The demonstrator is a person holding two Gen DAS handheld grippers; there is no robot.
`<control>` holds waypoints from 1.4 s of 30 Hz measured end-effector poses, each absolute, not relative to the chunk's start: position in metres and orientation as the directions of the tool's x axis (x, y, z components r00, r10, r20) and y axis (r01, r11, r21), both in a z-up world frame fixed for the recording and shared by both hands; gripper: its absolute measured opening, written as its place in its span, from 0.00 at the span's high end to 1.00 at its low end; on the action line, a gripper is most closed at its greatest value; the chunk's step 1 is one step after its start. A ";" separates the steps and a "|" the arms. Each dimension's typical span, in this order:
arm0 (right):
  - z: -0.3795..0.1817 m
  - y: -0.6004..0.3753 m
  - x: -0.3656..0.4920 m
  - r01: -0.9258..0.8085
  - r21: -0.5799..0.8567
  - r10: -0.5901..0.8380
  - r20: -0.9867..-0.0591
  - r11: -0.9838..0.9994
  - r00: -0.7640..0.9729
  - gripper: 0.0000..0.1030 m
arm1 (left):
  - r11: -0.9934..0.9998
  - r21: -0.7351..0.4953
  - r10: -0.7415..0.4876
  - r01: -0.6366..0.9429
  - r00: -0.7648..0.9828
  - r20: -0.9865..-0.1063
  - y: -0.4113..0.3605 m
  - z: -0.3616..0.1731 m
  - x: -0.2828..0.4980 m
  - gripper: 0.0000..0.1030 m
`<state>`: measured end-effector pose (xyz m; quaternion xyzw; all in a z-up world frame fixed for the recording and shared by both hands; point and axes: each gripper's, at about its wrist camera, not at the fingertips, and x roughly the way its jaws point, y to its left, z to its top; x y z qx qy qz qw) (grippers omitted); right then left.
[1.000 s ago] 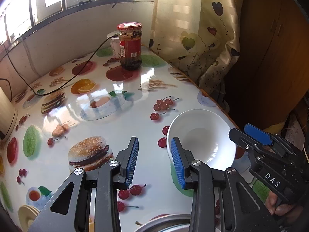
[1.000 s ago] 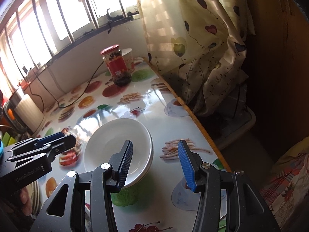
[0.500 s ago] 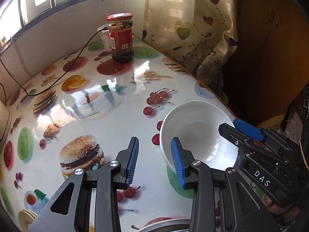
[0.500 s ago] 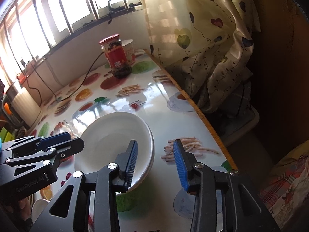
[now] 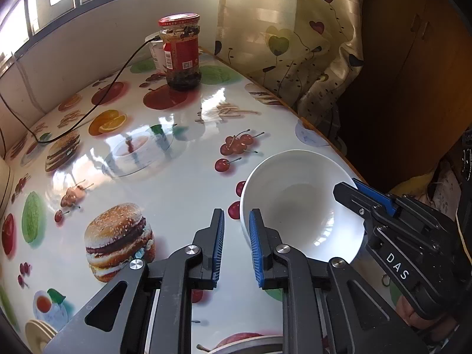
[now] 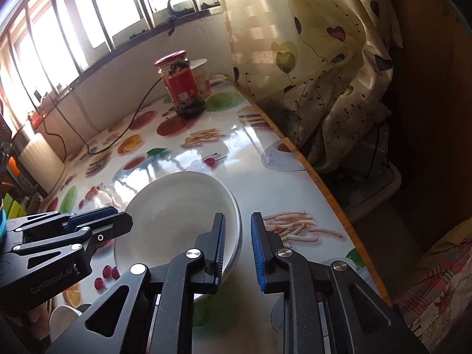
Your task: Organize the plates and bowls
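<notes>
A white bowl (image 5: 301, 203) sits on the fruit-print table (image 5: 165, 183) near its right edge; it also shows in the right wrist view (image 6: 177, 215). My left gripper (image 5: 237, 244) is open, its right finger at the bowl's left rim with nothing between the pads. My right gripper (image 6: 238, 244) is open and straddles the bowl's right rim, one pad inside the bowl and one outside. In the left wrist view the right gripper (image 5: 365, 200) lies over the bowl's right rim. In the right wrist view the left gripper (image 6: 97, 224) is at the bowl's left side.
A red-lidded jar (image 5: 181, 53) and a white cup (image 5: 156, 54) stand at the far end, with a black cable (image 5: 97, 103) across the table. A curtain (image 5: 289, 38) hangs past the right edge. Stacked dishes (image 5: 38, 332) and a metal rim (image 5: 250, 346) lie near the front.
Both grippers have narrowed their openings and moved closer to the bowl. The right gripper's pads now straddle the bowl's right rim.
</notes>
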<state>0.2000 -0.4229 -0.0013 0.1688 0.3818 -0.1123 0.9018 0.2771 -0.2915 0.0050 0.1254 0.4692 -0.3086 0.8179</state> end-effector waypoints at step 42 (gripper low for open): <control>0.000 -0.421 0.201 0.325 0.222 -0.068 -0.722 0.919 0.688 0.91 | 0.772 -0.070 -0.383 0.632 0.375 -0.844 -0.294 0.005 0.275 0.94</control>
